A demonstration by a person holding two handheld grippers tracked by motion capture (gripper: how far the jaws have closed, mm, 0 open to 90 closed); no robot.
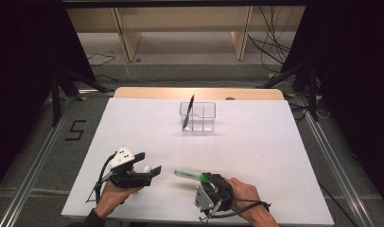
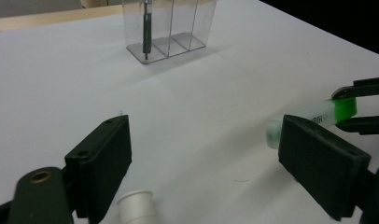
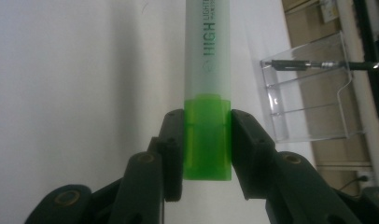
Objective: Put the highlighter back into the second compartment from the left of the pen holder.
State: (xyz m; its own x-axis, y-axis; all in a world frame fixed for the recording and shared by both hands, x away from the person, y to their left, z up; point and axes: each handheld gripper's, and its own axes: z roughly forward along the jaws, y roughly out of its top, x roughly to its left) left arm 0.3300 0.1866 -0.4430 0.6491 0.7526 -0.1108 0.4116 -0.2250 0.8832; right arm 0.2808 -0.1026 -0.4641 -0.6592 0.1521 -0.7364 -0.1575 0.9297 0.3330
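The right gripper [image 1: 205, 178] clamps the highlighter [image 3: 207, 84] by its green end, barrel free toward the holder [image 1: 198, 117] at 12 o'clock, probably for stowing, while the left gripper [image 1: 150, 163] gapes idle.

A highlighter [image 1: 191, 174] with a frosted translucent barrel and a bright green end is seen low in the centre of the high view, held roughly level above the white surface with its pale end pointing toward the left of the frame. In the right gripper view it [image 3: 207, 88] runs straight up the middle of the frame, printed with "HIGH LIGHT", and its green end is clamped at the bottom centre. At the right edge of the left gripper view it [image 2: 313, 119] is seen slanting.
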